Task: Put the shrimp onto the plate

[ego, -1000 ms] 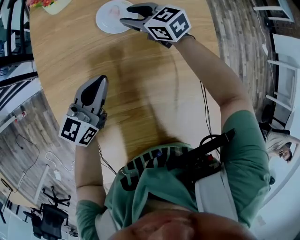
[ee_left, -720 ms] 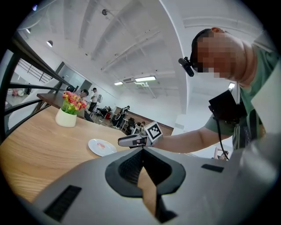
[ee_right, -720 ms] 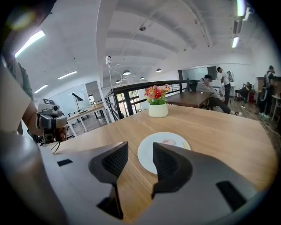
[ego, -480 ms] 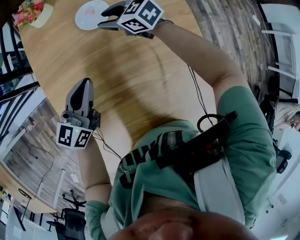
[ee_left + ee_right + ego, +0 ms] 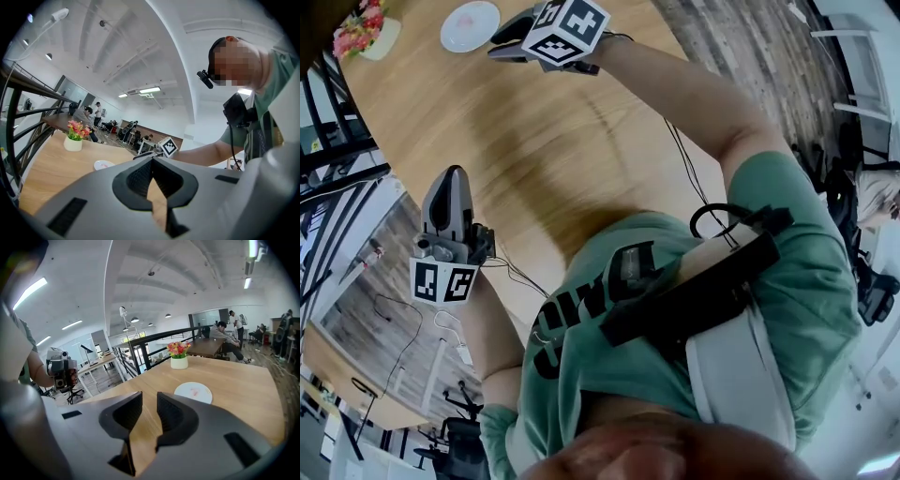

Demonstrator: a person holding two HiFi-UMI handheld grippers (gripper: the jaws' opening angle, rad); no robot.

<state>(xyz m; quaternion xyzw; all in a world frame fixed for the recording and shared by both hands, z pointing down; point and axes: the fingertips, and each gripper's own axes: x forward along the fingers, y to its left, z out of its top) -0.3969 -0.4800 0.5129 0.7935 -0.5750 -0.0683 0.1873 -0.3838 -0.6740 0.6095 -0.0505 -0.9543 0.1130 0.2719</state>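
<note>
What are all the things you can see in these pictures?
table: one, light wood, in the middle of the scene.
plate: one, white with a faint pink patch, on the table's far side.
flower pot: one, white with red and yellow flowers, on the table beyond the plate.
people: several, far off past the table.
shirt: one, green, on the person.
left claw: one, grey, shut and empty, by the table's edge.
right claw: one, grey, open with nothing between its jaws, which have just been closing, near the plate.
</note>
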